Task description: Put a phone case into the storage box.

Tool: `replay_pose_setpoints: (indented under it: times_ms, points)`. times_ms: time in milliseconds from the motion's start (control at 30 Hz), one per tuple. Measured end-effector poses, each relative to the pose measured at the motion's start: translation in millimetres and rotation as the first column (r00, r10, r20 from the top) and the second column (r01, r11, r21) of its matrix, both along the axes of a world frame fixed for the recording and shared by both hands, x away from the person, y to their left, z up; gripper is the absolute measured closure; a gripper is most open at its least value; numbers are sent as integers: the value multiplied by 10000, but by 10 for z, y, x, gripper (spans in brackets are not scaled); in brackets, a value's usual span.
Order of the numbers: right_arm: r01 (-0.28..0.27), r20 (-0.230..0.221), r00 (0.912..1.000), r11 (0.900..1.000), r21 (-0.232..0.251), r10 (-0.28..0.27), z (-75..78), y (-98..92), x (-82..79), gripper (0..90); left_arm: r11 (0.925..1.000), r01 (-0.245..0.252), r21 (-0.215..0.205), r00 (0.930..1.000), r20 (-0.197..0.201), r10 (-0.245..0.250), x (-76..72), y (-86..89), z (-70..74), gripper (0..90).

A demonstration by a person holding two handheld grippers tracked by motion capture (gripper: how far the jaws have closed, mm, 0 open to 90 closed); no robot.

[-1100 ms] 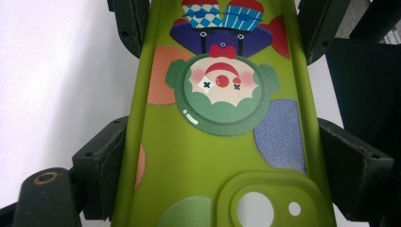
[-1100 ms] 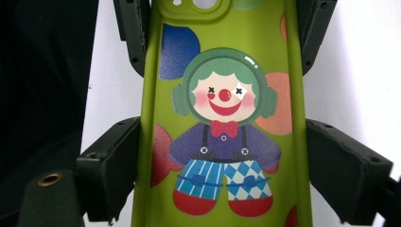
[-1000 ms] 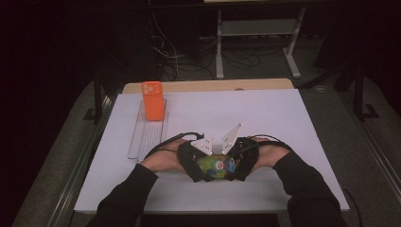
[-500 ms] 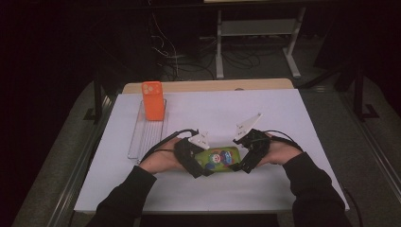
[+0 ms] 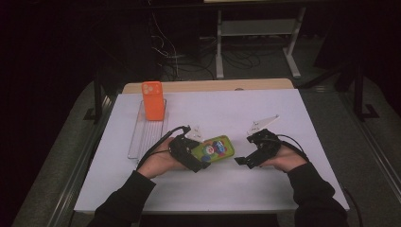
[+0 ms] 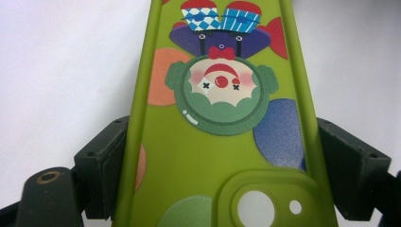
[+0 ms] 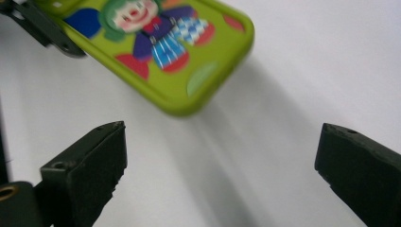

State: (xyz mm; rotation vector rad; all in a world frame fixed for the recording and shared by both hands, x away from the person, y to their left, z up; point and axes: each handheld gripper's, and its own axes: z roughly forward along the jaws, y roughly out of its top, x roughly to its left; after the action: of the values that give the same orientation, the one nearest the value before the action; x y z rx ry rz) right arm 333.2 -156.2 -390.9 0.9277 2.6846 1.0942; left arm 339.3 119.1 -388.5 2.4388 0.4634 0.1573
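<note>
We see the left hand-held gripper (image 5: 197, 158) clamped on the green phone case (image 5: 213, 148) by its long edges, near the camera hole. Case looks light, bendy, prob slick, so we'd grip edges. Right hand-held gripper (image 5: 248, 150) has just been opening, nothing between its jaws.

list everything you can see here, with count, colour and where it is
phone case with clown print: 1, green, near middle of the table, clamped by its long edges in the left gripper
phone case: 1, orange, standing at the far end of the rack
wire rack: 1, silver, left part of the table
table sheet: 1, white, covers the tabletop
metal stand: 1, pale grey, on the floor beyond the table
left gripper: 1, black, shut on the green case
right gripper: 1, black, jaws wide apart, just right of the green case, nothing between them
hands and dark sleeves: 2, at the near edge
</note>
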Motion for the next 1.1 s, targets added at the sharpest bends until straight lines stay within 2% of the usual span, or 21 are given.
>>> replay_pose_setpoints:
  times_ms: [100,133,167,233,400,467,533,767,800,933,967,1000,1100]
  points:
    - [481,176,9987,9988,66,-482,-35,-2,-45,22,9964,-746,-413,9972,-67,744,-9,7,17,153]
    - [658,269,9974,9978,122,-661,-50,-1,-62,22,9968,-764,-241,9971,-50,763,5,27,39,153]
    - [889,323,9955,9959,187,-895,-65,1,-82,22,9931,-1083,-460,9941,-146,1077,2,25,39,153]
    - [1125,366,9929,9935,149,-1130,-97,5,-120,22,9914,-1258,-350,9920,-100,1255,15,46,59,153]
    - [1884,498,9805,9814,353,-1901,-200,35,-205,22,9888,-1430,-422,9897,-89,1428,11,49,61,153]
    - [2107,681,9747,9767,410,-2131,-248,51,-234,23,9861,-1571,-545,9876,-149,1565,7,38,51,153]
    - [2355,450,9700,9696,667,-2387,-288,67,-265,24,9867,-1549,-491,9878,-214,1540,5,32,45,153]
    - [2190,766,9716,9735,658,-2238,-319,121,-281,24,9874,-1509,-478,9881,-376,1492,-5,6,25,153]
    - [2111,903,9721,9754,635,-2163,-324,122,-278,24,9890,-1435,-361,9892,-358,1422,-3,7,27,153]
    - [1894,1292,9725,9808,466,-1939,-324,143,-295,25,9903,-1343,-344,9903,-395,1329,-12,-16,12,153]
    - [1901,1410,9710,9811,357,-1932,-321,149,-300,24,9886,-1433,-472,9890,-452,1412,-20,-28,2,153]
    - [1923,1506,9693,9809,280,-1943,-317,159,-307,24,9911,-1288,-332,9909,-451,1272,-17,-22,6,153]
    - [1866,1910,9642,9824,49,-1841,-308,187,-322,24,9917,-1244,-334,9913,-473,1228,-20,-26,7,153]
